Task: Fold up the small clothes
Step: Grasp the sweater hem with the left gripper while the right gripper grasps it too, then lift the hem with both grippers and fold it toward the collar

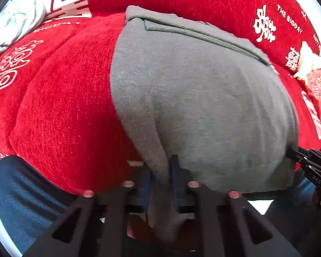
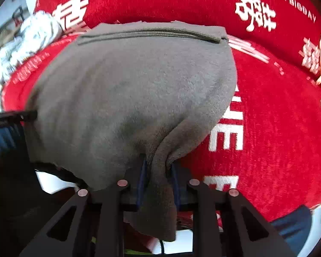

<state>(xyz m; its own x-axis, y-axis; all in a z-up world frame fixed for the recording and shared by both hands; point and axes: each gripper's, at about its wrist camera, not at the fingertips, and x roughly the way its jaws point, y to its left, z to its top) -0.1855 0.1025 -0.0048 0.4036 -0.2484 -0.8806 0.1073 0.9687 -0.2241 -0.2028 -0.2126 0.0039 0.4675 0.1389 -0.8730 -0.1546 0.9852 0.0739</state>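
Note:
A grey fleece garment [image 1: 203,98] lies spread on a red cushion, its ribbed band [image 1: 203,35] at the far end. My left gripper [image 1: 161,171] is shut on the garment's near left corner, with cloth bunched between the fingers. My right gripper [image 2: 159,169] is shut on the near right corner of the same garment [image 2: 128,90]. The near edge is lifted off the cushion. The right gripper shows at the right edge of the left wrist view [image 1: 310,162]. The left gripper shows at the left edge of the right wrist view [image 2: 12,117].
The red sofa cover [image 1: 70,111] with white lettering fills both views, and its backrest [image 2: 182,2] rises behind the garment. A crumpled white cloth [image 1: 17,23] lies at the far left. A yellowish object [image 1: 308,62] sits at the right. Blue jeans [image 1: 27,197] are below.

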